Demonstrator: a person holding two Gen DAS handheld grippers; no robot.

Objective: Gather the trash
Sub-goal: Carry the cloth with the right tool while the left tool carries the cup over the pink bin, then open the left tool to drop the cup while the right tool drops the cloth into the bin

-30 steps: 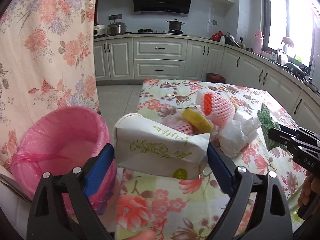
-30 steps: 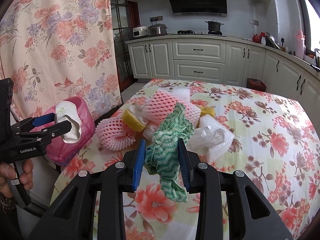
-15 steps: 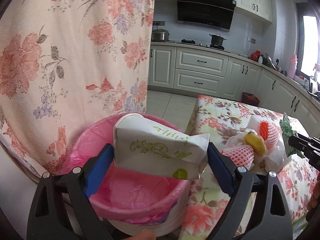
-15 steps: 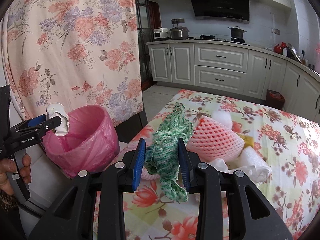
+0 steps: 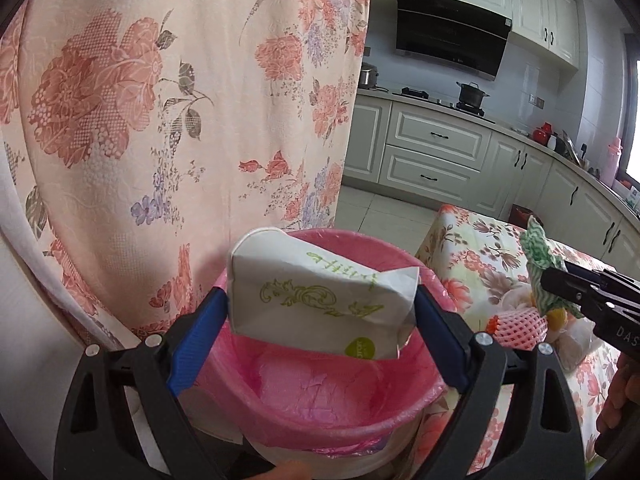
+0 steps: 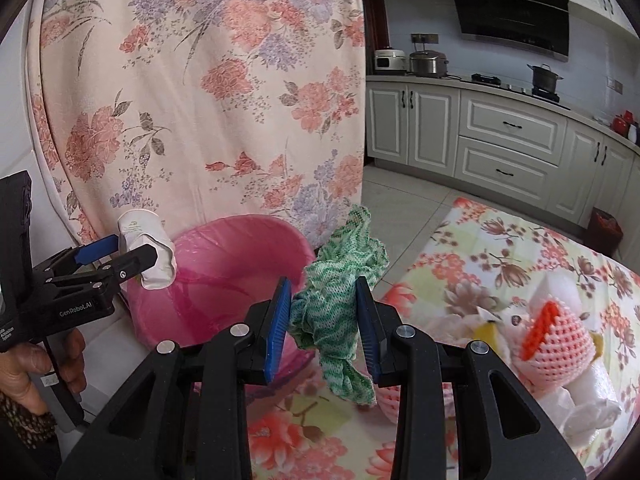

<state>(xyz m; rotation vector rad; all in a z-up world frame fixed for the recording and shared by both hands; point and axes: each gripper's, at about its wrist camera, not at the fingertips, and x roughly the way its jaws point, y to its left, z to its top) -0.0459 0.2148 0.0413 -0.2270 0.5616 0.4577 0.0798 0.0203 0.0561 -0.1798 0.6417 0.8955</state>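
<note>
My left gripper (image 5: 320, 312) is shut on a flattened white paper cup (image 5: 320, 304) with green print, held over the mouth of the pink-lined bin (image 5: 320, 400). In the right wrist view that cup (image 6: 146, 248) hangs at the bin's (image 6: 240, 280) left rim, in the left gripper (image 6: 120, 258). My right gripper (image 6: 324, 312) is shut on a crumpled green-and-white mesh cloth (image 6: 340, 288), which hangs between the blue pads beside the bin, at the table's corner. In the left wrist view the right gripper (image 5: 560, 284) comes in from the right with the cloth (image 5: 540, 256).
A floral curtain (image 5: 160, 120) hangs right behind the bin. The floral-clothed table (image 6: 520, 248) carries a pink foam fruit net (image 6: 556, 344), a yellow piece and white plastic wrap (image 6: 592, 396). A person's hand (image 6: 28, 364) grips the left tool. Kitchen cabinets (image 6: 500, 132) line the far wall.
Both grippers swung left from the table toward the bin. The cup went from over the table edge to above the bin's mouth. The cloth moved off the trash pile to beside the bin.
</note>
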